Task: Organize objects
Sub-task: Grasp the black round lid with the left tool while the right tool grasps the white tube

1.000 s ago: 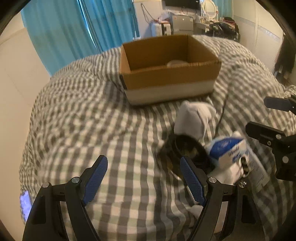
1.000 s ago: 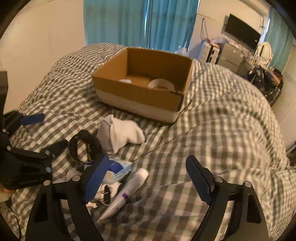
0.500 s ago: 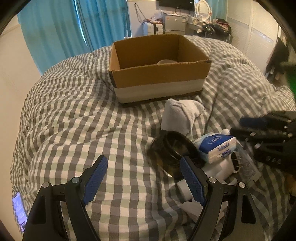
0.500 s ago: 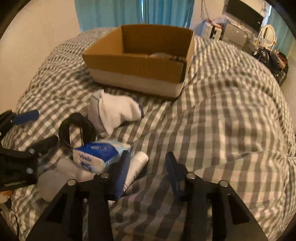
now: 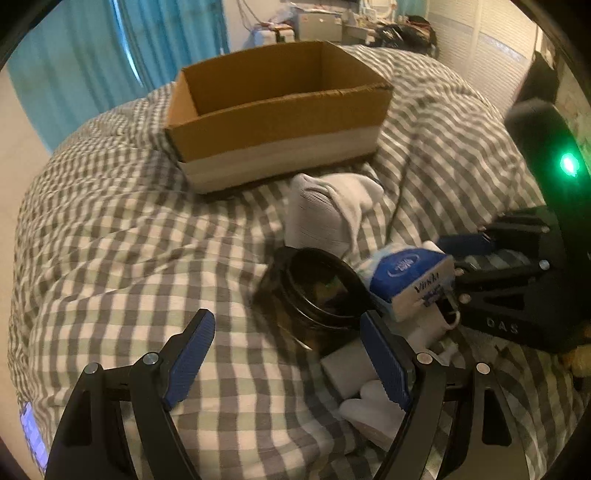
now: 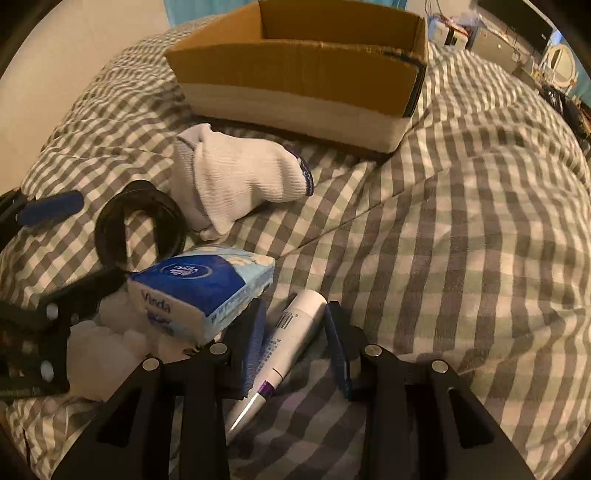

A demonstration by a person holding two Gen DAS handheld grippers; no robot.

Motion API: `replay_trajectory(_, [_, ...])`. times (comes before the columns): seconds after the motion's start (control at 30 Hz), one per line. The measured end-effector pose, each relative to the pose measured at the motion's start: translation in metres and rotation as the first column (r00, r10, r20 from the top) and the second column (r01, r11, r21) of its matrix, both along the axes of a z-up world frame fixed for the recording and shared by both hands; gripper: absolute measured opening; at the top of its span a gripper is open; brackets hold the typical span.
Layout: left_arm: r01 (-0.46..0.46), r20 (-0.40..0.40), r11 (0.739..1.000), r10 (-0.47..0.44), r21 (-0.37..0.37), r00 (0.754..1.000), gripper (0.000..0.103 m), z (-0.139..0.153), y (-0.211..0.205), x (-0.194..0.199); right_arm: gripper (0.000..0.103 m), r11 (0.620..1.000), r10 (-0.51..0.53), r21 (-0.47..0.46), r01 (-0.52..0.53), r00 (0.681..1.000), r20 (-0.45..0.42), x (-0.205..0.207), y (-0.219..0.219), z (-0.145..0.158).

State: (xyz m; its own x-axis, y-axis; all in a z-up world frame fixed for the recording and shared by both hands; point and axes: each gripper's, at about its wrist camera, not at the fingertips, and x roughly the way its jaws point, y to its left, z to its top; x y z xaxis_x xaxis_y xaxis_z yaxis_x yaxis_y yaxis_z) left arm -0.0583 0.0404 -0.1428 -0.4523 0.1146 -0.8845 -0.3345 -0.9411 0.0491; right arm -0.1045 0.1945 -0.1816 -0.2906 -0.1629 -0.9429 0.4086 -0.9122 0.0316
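An open cardboard box (image 5: 280,122) (image 6: 303,70) sits on the checked bed. In front of it lie a white sock (image 6: 236,177) (image 5: 325,210), a black ring-shaped band (image 6: 140,225) (image 5: 317,284), a blue Vinda tissue pack (image 6: 203,284) (image 5: 410,280) and a white tube (image 6: 291,332). My right gripper (image 6: 295,328) has narrowed around the white tube, fingers on both sides, small gaps still showing. My left gripper (image 5: 288,354) is open and empty, low over the bed just before the black band.
White soft items (image 6: 99,350) (image 5: 373,410) lie beside the tissue pack. The grey-checked duvet (image 6: 461,229) bulges to the right. Blue curtains (image 5: 74,55) and cluttered furniture (image 5: 332,26) stand behind the bed.
My right gripper dropped down to the white tube and narrowed its fingers around it. My left gripper moved lower and closer to the black band, staying open.
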Motion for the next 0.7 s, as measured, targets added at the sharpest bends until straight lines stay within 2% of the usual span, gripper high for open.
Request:
replay_trajectory(0.17, [0.019, 0.055, 1.0, -0.019, 0.003, 0.998, 0.089, -0.012, 0.006, -0.007, 0.032, 1.0, -0.001, -0.015, 0.001, 1.0, 0.032, -0.006, 0.001, -0.005])
replay_trajectory(0.33, [0.011, 0.073, 1.0, -0.013, 0.025, 0.997, 0.09, -0.016, 0.008, -0.017, 0.027, 0.999, 0.012, -0.039, -0.013, 1.0, -0.017, 0.001, 0.002, 0.004])
replay_trajectory(0.47, [0.013, 0.094, 0.999, -0.016, 0.033, 0.995, 0.092, -0.021, 0.01, -0.023, 0.026, 0.997, -0.02, -0.079, 0.015, 0.998, -0.059, 0.002, 0.012, 0.018])
replay_trajectory(0.6, [-0.009, 0.129, 0.999, 0.004, 0.035, 0.992, 0.095, -0.03, 0.01, -0.032, 0.025, 0.993, -0.036, -0.116, 0.029, 0.997, -0.066, -0.003, 0.021, 0.021])
replay_trajectory(0.7, [-0.026, 0.146, 1.0, 0.025, 0.005, 0.989, 0.094, -0.039, 0.012, -0.038, 0.025, 0.992, -0.037, -0.12, 0.03, 0.998, -0.054, -0.007, 0.023, 0.017])
